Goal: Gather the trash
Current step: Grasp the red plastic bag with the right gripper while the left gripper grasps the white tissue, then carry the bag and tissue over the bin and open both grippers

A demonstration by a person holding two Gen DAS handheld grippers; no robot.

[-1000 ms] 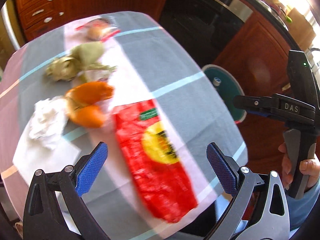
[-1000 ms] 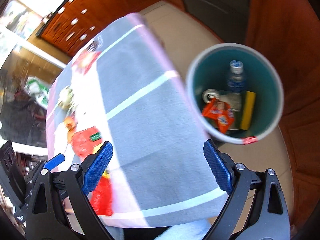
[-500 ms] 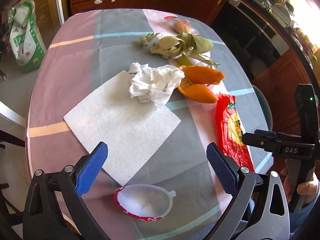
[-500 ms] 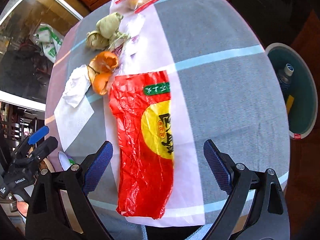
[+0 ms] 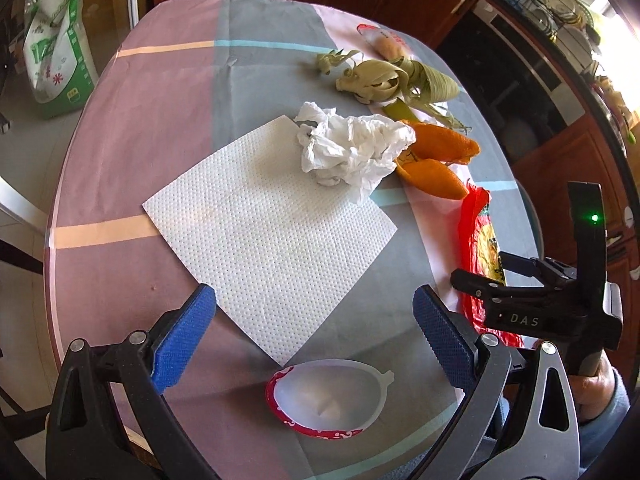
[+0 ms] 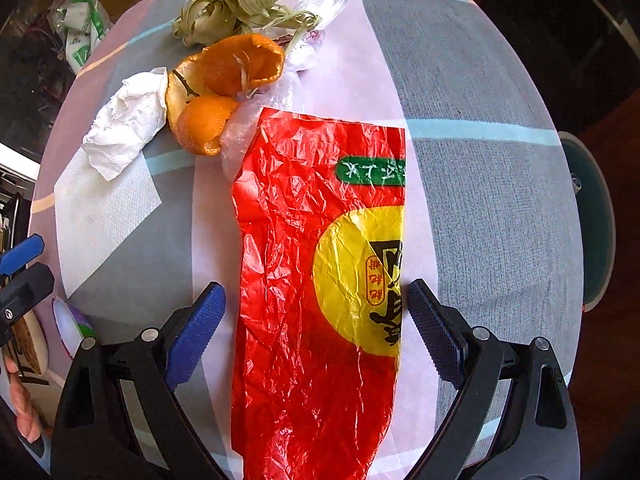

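Note:
My right gripper [image 6: 316, 324] is open and empty, low over a flat red and yellow plastic bag [image 6: 320, 280] that lies between its fingers. My left gripper [image 5: 312, 328] is open and empty above a flat white paper towel [image 5: 268, 232] and a white plastic lid with a red rim [image 5: 328, 400]. A crumpled tissue [image 5: 352, 148], orange peels [image 5: 436, 156] and dried green leaf wrappers [image 5: 392, 80] lie further back. The peels [image 6: 224, 88] and tissue [image 6: 124, 120] also show in the right wrist view.
A round table with a pink and grey striped cloth [image 5: 152, 120] holds everything. A teal bin [image 6: 592, 220] stands on the floor beyond the table's right edge. A small clear packet [image 5: 384, 40] lies at the far side. Wooden cabinets stand behind.
Both grippers have moved closer to the table. The right one swung from the bin to over the red bag. The left one swung left to over the paper towel and lid.

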